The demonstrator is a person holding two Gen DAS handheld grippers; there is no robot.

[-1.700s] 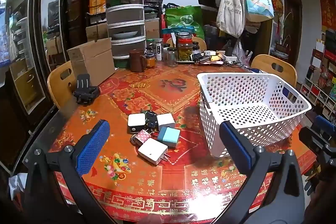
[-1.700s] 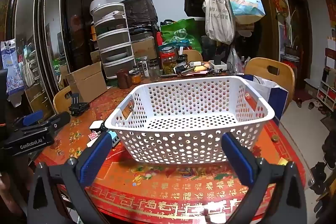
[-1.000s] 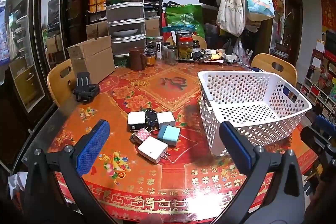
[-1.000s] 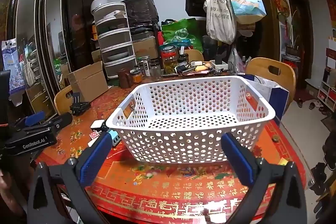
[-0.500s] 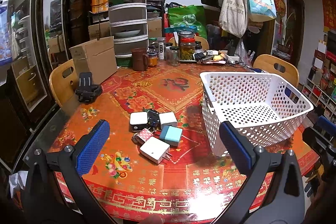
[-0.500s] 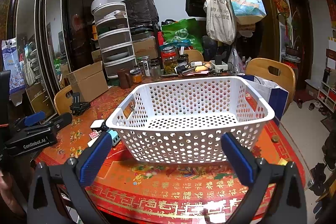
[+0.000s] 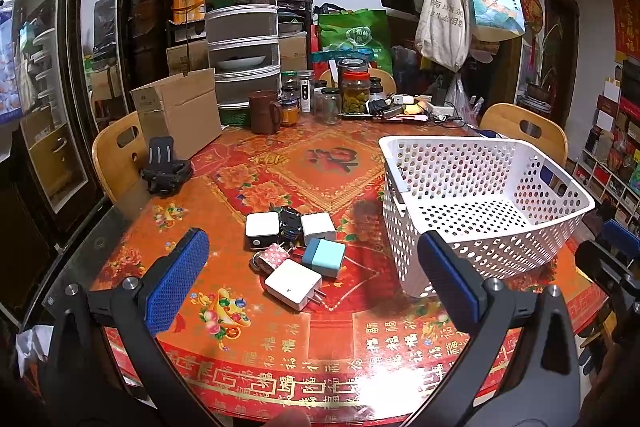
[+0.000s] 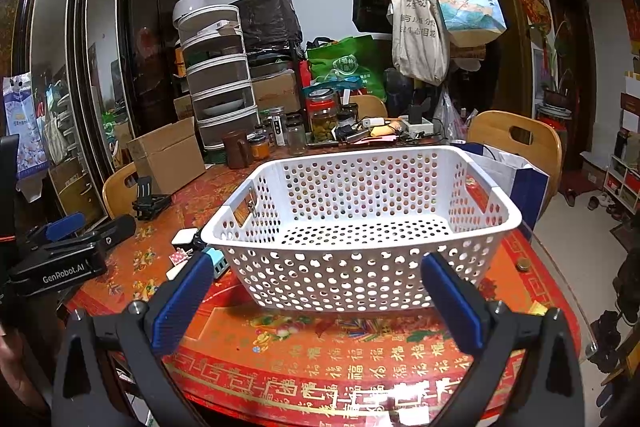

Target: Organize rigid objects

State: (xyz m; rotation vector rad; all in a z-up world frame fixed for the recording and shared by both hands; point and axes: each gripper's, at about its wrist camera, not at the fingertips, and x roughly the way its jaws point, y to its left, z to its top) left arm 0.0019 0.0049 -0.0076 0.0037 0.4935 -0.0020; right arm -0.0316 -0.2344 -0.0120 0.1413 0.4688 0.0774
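Several small chargers lie in a cluster on the red tablecloth in the left wrist view: a white plug adapter point(image 7: 293, 283), a light blue one point(image 7: 323, 256), a pink patterned one point(image 7: 273, 254), two white cubes point(image 7: 262, 229) point(image 7: 318, 225) and a black item point(image 7: 289, 221). An empty white perforated basket point(image 7: 480, 163) stands to their right; it also shows in the right wrist view point(image 8: 360, 269). My left gripper point(image 7: 312, 285) is open, above the near table edge, facing the cluster. My right gripper point(image 8: 316, 295) is open, in front of the basket.
A cardboard box point(image 7: 178, 113), a black phone stand point(image 7: 164, 169), a brown mug point(image 7: 263, 111), jars point(image 7: 354, 91) and a stacked food cover point(image 7: 242, 27) stand at the back of the table. Wooden chairs point(image 7: 524, 131) surround it. A coin point(image 8: 521, 263) lies right of the basket.
Both grippers have barely shifted; the left view has drifted slightly. Nothing on the table has moved and both grippers stay open.
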